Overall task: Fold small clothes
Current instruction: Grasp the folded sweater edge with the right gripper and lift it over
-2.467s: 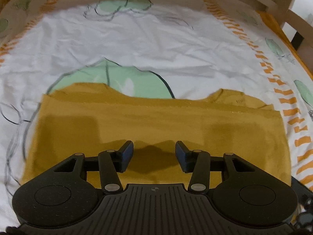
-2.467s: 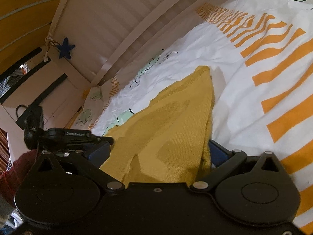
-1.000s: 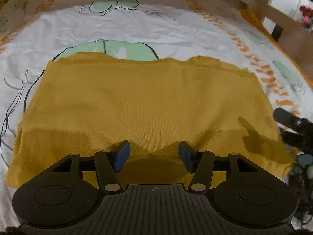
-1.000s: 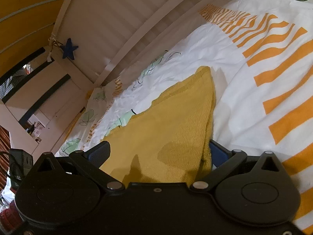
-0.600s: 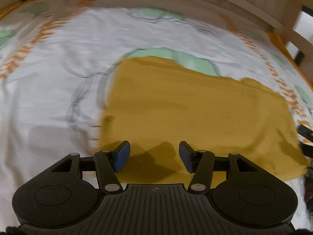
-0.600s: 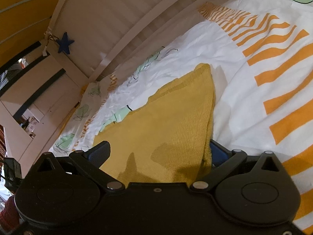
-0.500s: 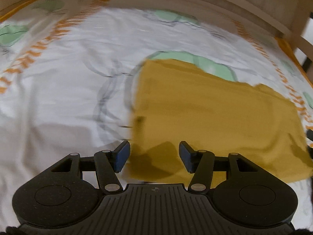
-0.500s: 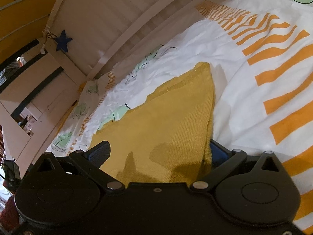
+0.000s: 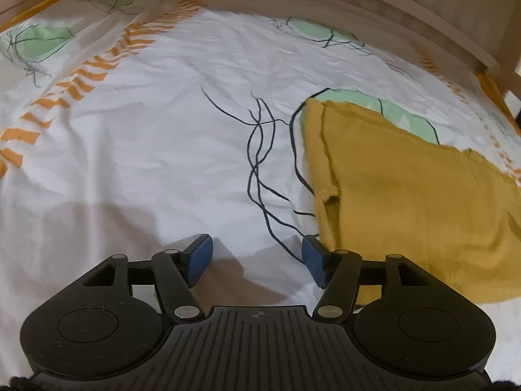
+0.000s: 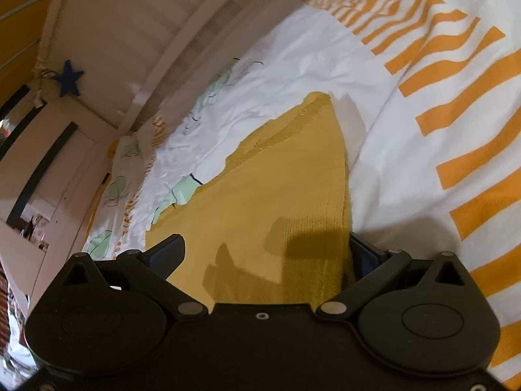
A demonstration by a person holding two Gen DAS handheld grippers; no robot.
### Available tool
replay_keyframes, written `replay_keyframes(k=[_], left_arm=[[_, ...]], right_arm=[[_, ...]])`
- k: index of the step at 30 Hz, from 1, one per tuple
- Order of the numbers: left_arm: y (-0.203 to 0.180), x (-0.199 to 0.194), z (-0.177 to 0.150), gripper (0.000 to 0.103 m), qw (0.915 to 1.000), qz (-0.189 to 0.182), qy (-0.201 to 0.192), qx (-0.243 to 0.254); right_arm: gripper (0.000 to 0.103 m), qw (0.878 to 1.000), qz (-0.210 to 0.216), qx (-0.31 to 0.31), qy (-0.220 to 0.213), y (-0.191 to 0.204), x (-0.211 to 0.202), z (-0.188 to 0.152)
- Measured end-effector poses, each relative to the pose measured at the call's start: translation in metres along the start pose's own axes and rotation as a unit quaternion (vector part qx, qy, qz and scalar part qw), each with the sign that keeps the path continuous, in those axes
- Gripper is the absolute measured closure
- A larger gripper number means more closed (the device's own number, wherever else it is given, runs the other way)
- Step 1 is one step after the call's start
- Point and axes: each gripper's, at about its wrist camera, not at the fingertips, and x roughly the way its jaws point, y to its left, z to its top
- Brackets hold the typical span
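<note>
On the bed, through my left wrist camera, I see the left gripper (image 9: 257,257) over bare patterned sheet (image 9: 136,150), its fingers (image 9: 199,258) spread apart and just widened further, with nothing between them. The mustard garment (image 9: 407,202) lies folded flat to the right, its near left corner just beside the right-hand finger; only this view shows its doubled left edge and the wooden bed rail (image 9: 374,9) beyond.

From my right wrist camera, the right gripper (image 10: 265,251) straddles the mustard garment's (image 10: 280,195) right edge, fingers wide, cloth running between them; whether they press it I cannot tell. Only here do a blue star (image 10: 67,78) and orange stripes (image 10: 456,104) appear.
</note>
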Motion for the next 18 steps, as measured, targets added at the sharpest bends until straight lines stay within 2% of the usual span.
replay_keyframes(k=[2,4,6,8,12,16,18], left_arm=[[0.001,0.0,0.0,0.043,1.0,-0.003,0.0,-0.001],[0.003,0.0,0.0,0.043,1.0,-0.006,0.0,-0.003],[0.004,-0.001,0.0,0.043,1.0,-0.009,0.001,-0.003],[0.004,-0.002,0.0,0.043,0.9999,-0.012,0.004,-0.006],[0.006,-0.004,0.002,0.043,0.9997,-0.019,0.009,-0.012],[0.006,-0.008,0.002,0.043,0.9995,-0.025,0.013,-0.014],[0.007,-0.01,0.002,0.043,0.9994,-0.027,0.014,-0.014]], right_arm=[[0.021,1.0,-0.009,0.015,0.008,0.001,0.002,0.003],[0.053,0.999,-0.023,0.032,0.014,0.0,0.006,0.004],[0.067,0.998,-0.042,0.043,0.019,0.0,0.01,0.002],[0.071,0.997,-0.066,0.032,0.011,0.008,0.011,0.0],[0.074,0.991,-0.129,-0.028,0.012,0.042,0.014,0.002],[0.074,0.985,-0.157,-0.076,0.01,0.083,0.016,0.01],[0.074,0.983,-0.155,-0.095,0.01,0.104,0.019,0.014]])
